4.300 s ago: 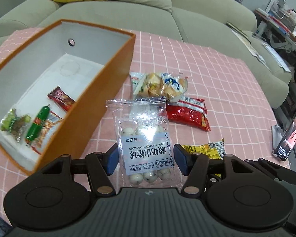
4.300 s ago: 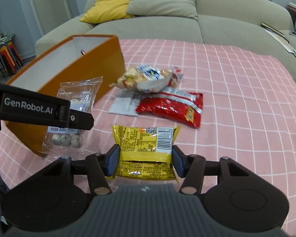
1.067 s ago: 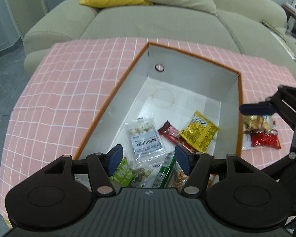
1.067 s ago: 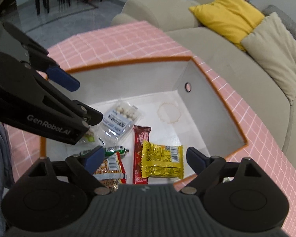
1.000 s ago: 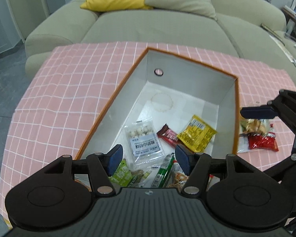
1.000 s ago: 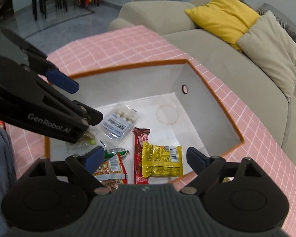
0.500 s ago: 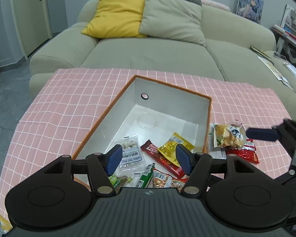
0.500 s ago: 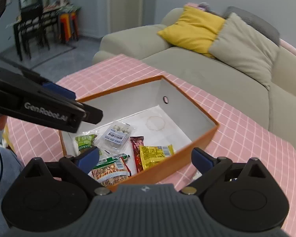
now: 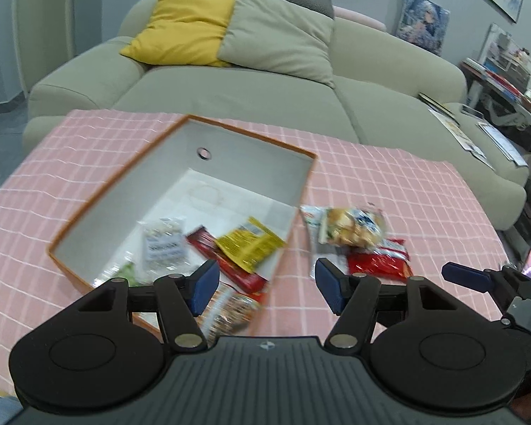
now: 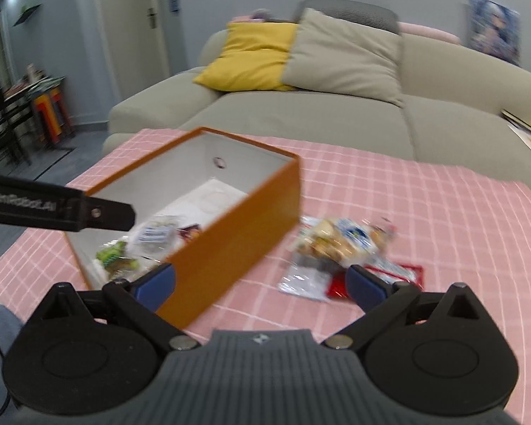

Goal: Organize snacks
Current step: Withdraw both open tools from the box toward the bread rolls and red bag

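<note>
Both grippers empty: left gripper (image 9: 263, 285) jaws spread; right gripper (image 10: 260, 285) jaws have just been opening, now at their widest, nothing between them. Box (image 9: 124, 177) holds several packs, including the yellow pack (image 9: 249, 246). Clear bun bag (image 10: 340, 239) overlaps the red pack (image 9: 378, 264), both on the cloth (image 9: 389, 184) just beside the box. Risk: overlapping bags, a pinch may drag both; crinkly film may slip. Legible: "GenRobot.AI" on the left gripper's arm; pack print blurred.

An orange box (image 9: 102, 198) with white inside sits on pink white-checked cloth (image 9: 389, 184); yellow packet (image 9: 249, 244), red packet (image 9: 377, 264).
</note>
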`<action>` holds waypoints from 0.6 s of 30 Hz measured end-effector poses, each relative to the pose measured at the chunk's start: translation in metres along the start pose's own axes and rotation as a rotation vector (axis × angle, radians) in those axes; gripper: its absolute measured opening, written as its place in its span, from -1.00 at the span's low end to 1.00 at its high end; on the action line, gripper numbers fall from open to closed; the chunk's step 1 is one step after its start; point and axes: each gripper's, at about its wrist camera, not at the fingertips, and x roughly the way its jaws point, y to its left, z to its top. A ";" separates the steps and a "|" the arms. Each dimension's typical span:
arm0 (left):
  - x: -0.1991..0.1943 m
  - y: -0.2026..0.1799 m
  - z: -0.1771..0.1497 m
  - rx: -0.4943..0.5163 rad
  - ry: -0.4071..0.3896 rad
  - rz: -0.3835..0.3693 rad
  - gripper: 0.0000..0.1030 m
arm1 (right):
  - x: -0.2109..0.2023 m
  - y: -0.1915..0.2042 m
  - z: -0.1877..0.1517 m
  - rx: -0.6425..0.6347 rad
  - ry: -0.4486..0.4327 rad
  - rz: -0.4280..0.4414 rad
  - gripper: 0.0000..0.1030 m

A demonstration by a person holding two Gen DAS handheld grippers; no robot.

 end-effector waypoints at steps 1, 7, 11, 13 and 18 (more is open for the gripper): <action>0.002 -0.004 -0.003 0.006 0.001 -0.007 0.42 | 0.000 -0.005 -0.005 0.006 0.001 -0.017 0.92; 0.017 -0.037 -0.018 0.043 0.019 -0.057 0.43 | 0.002 -0.032 -0.036 0.033 0.026 -0.097 0.92; 0.031 -0.056 -0.024 0.082 0.042 -0.075 0.49 | 0.007 -0.045 -0.048 0.037 0.043 -0.130 0.92; 0.037 -0.062 -0.026 0.096 0.050 -0.085 0.52 | 0.010 -0.051 -0.053 0.041 0.049 -0.144 0.92; 0.053 -0.076 -0.021 0.137 0.074 -0.097 0.57 | 0.019 -0.070 -0.057 0.078 0.067 -0.162 0.92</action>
